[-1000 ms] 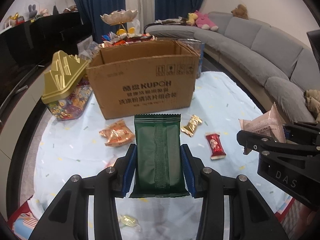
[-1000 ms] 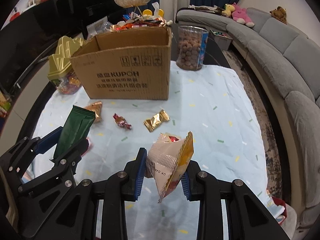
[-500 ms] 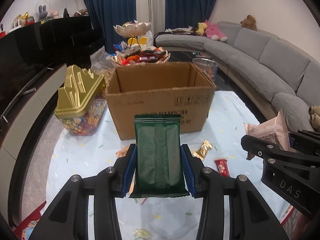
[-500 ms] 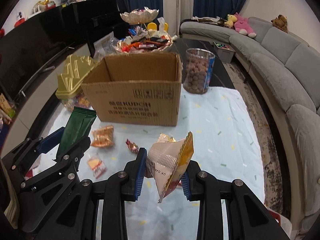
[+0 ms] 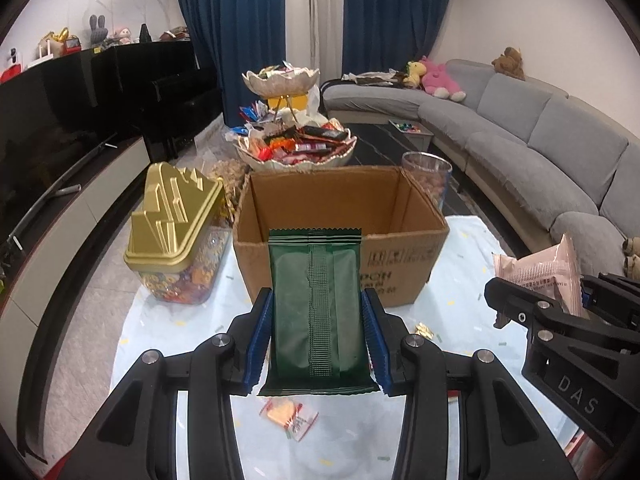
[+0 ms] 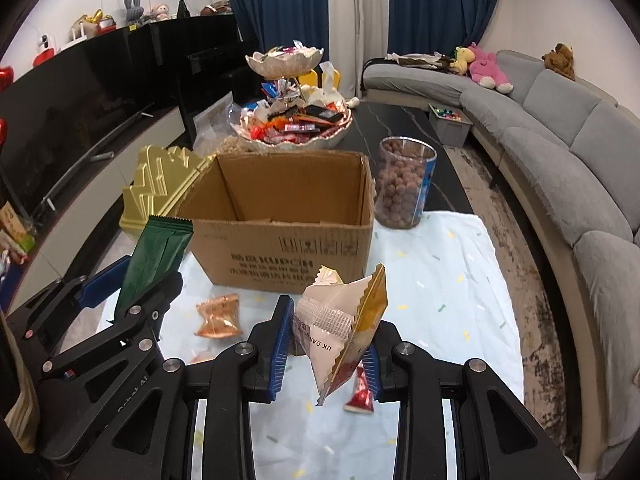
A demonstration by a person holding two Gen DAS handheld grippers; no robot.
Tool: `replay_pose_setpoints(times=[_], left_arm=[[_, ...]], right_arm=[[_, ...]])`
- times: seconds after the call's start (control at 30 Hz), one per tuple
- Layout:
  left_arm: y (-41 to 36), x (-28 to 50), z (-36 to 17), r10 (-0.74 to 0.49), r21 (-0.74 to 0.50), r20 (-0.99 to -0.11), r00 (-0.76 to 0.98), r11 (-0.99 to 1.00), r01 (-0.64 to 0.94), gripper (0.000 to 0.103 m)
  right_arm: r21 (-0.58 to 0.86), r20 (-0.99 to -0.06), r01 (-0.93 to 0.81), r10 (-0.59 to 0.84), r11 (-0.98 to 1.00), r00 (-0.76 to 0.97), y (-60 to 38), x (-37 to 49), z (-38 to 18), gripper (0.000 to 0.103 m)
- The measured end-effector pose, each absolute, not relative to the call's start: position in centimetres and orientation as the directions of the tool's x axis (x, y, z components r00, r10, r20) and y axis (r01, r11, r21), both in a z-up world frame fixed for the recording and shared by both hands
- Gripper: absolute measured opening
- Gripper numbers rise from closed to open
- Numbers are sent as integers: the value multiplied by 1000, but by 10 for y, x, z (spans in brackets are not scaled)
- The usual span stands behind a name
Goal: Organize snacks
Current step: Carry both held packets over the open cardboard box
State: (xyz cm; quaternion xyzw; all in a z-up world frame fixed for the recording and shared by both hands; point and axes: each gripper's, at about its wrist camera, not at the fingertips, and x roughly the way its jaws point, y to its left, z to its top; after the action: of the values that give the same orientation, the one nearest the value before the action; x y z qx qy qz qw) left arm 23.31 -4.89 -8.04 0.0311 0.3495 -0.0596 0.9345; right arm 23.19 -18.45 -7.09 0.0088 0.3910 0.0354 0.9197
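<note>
The left hand-held gripper was clamped on a dark green packet, its blue pads pressing the packet's two long edges so that it stood upright above the surface. The right hand-held gripper pinched a pale pink and yellow snack bag by its lower part, the bag leaning and crumpled between the pads. Both loads hung on the near side of the open cardboard box, which sat toward the surface's far edge, its inside looking nearly bare.

The step in hand appeared to be carrying both snacks over the box's near wall. To do it well, each packet's bottom seam should probably clear the rim before any release, since a tall stiff packet could catch on the cardboard and tip outward. Letting go one side at a time seemed wiser, as the two tools rode close together. The pink bag's slanted hold looked less secure, so it might be dropped first, low and near the middle.

Loose wrapped sweets, among them an orange packet, lay on the surface before the box, with a gold-lidded jar at its left.
</note>
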Motion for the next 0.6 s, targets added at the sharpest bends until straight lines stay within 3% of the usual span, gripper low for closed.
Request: replay_pose_setpoints(times=[0.6], left_arm=[[-41,277,-54,-83,5,-633,770,994,112,43]], right_arm=[[41,-665,-54,68,998,743,-176,267,-39,33]])
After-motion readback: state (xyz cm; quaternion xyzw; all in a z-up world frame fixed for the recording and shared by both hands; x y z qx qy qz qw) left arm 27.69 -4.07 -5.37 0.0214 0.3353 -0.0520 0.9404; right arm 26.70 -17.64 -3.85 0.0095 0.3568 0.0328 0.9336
